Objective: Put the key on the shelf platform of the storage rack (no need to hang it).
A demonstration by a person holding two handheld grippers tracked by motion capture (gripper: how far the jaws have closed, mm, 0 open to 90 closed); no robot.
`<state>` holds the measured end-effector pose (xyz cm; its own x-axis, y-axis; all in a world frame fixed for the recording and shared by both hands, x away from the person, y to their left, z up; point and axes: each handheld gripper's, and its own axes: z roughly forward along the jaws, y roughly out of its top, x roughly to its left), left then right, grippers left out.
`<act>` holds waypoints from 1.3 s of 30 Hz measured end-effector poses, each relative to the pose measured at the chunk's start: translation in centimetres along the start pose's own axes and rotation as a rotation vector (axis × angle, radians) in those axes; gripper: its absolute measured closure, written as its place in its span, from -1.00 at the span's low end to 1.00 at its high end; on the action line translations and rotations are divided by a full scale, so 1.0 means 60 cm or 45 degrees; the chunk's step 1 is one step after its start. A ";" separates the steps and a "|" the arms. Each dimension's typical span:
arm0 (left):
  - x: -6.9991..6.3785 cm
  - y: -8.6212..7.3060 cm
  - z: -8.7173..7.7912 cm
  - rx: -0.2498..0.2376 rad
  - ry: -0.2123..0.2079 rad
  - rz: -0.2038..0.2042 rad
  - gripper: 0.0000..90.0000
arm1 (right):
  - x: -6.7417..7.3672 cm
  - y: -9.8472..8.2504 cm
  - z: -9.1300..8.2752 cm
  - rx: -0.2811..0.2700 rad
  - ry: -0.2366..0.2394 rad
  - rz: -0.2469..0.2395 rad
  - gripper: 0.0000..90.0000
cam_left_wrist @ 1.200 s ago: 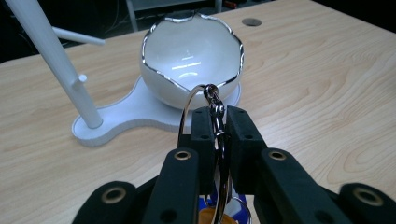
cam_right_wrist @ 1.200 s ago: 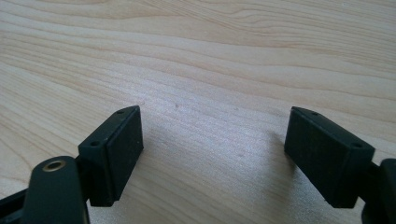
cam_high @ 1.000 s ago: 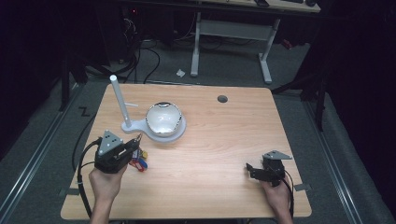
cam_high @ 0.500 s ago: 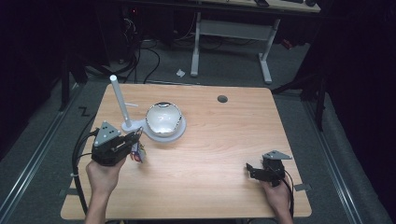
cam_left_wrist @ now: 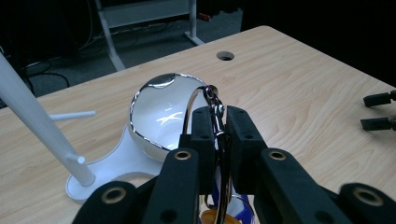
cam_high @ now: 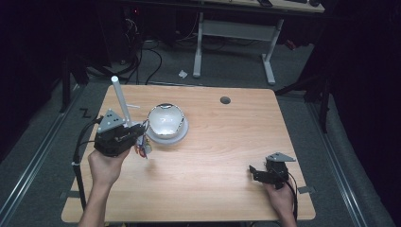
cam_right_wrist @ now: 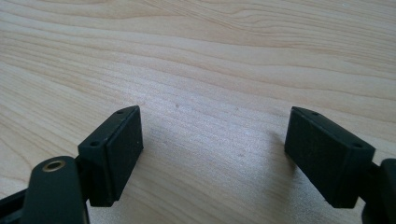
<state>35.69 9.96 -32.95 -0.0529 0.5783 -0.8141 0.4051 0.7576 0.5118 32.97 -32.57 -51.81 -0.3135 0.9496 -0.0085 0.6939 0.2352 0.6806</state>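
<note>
My left gripper (cam_left_wrist: 215, 140) pinches the key ring (cam_left_wrist: 215, 112) to hang it on the white stand (cam_left_wrist: 35, 126); my right gripper (cam_right_wrist: 212, 154) waits wide open.

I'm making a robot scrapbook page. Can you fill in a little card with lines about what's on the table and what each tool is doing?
table: wooden, with a round hole
stand: white, tall post
bowl: shiny, on the stand's base
left tool: shut on a key ring, lifted off the table near the stand
key ring: metal, colourful bits hanging below
right tool: open, nothing between its jaws
</note>
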 end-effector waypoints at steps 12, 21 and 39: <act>-0.039 0.021 0.015 0.045 -0.045 -0.017 0.83 | 0.000 0.000 0.000 0.001 0.003 0.002 -0.57; -0.063 0.041 0.032 0.077 -0.067 -0.066 0.83 | 0.000 0.000 0.000 0.001 0.003 0.001 -0.57; -0.095 0.036 0.097 0.093 -0.038 -0.046 0.83 | 0.000 0.000 -0.001 0.001 0.003 0.000 -0.57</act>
<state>42.18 6.54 -28.76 -0.0419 0.5407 -0.8402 0.4692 0.7531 0.4612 32.92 -32.57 -51.80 -0.3148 0.9491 -0.0071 0.6944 0.2354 0.6800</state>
